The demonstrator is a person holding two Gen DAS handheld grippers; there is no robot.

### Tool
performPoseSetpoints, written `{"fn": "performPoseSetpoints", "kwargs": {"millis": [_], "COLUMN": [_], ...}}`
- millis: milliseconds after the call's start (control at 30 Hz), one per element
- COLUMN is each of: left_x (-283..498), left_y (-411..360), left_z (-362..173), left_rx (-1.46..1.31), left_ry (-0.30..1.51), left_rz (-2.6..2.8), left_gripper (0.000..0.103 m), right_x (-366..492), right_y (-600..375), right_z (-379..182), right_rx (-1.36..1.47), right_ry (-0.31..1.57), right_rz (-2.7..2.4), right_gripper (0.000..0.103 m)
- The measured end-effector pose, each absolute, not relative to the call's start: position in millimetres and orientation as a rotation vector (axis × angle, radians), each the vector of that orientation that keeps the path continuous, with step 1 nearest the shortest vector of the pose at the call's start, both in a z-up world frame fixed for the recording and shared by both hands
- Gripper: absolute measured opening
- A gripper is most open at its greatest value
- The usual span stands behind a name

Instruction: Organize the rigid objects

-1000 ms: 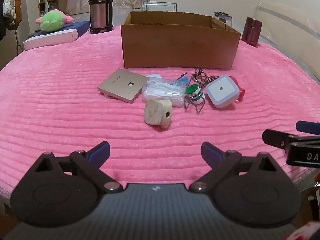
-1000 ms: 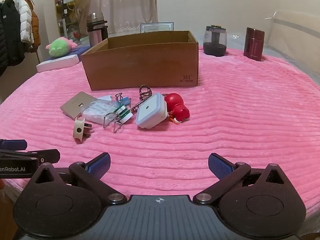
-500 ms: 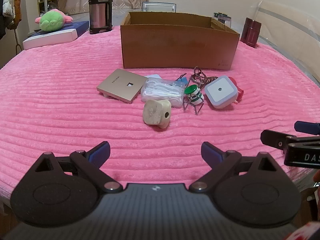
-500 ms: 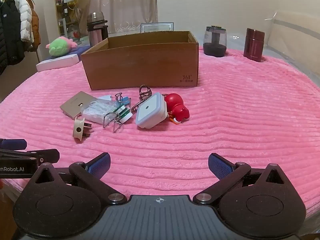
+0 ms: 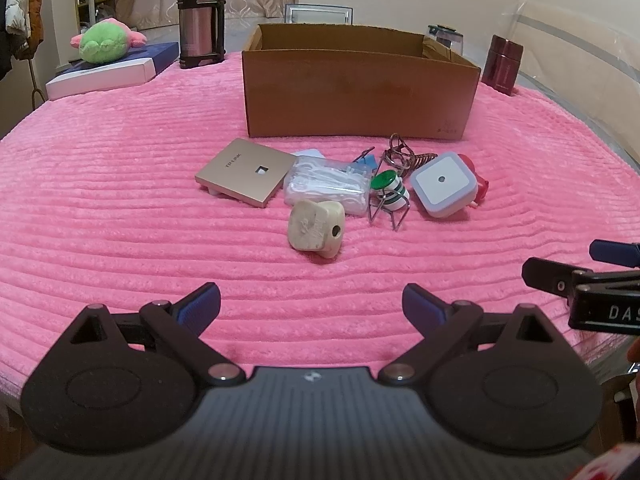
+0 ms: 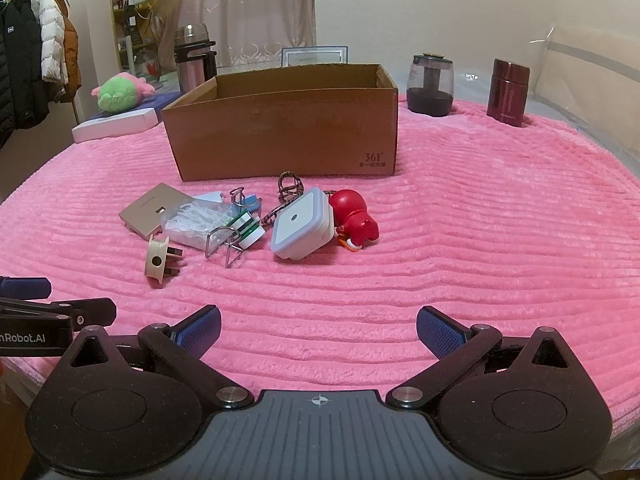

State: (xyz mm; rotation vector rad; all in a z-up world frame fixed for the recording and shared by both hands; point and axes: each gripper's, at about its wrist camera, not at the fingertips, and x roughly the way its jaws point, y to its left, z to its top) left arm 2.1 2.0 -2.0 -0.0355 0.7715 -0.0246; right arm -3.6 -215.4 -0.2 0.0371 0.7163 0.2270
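Left gripper (image 5: 311, 306) and right gripper (image 6: 318, 330), lower frame: fingers spread wide, holding nothing, above the pink ribbed blanket (image 6: 500, 240). Centre frame: a clutter of beige plug (image 5: 316, 230), gold wall plate (image 5: 246, 172), floss-pick box (image 5: 326, 186), night light (image 6: 302, 224) and red toy (image 6: 354, 216) lies just before the open cardboard box (image 6: 286, 136)
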Motion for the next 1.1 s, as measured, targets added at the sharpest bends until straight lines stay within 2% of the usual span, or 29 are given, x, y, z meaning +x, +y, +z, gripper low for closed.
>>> {"fn": "performPoseSetpoints", "kwargs": {"millis": [1100], "left_x": [5.1], "left_y": [3.8], "left_z": [-4.9], "left_rx": [-0.02], "left_ry": [0.777], "left_rz": [-0.037], "left_gripper": [0.095], "right_x": [0.7], "right_y": [-216.1], "right_z": [0.8], "right_rx": [0.025], "right_ry": [0.714], "right_rz": [0.222], "right_gripper": [0.101]}}
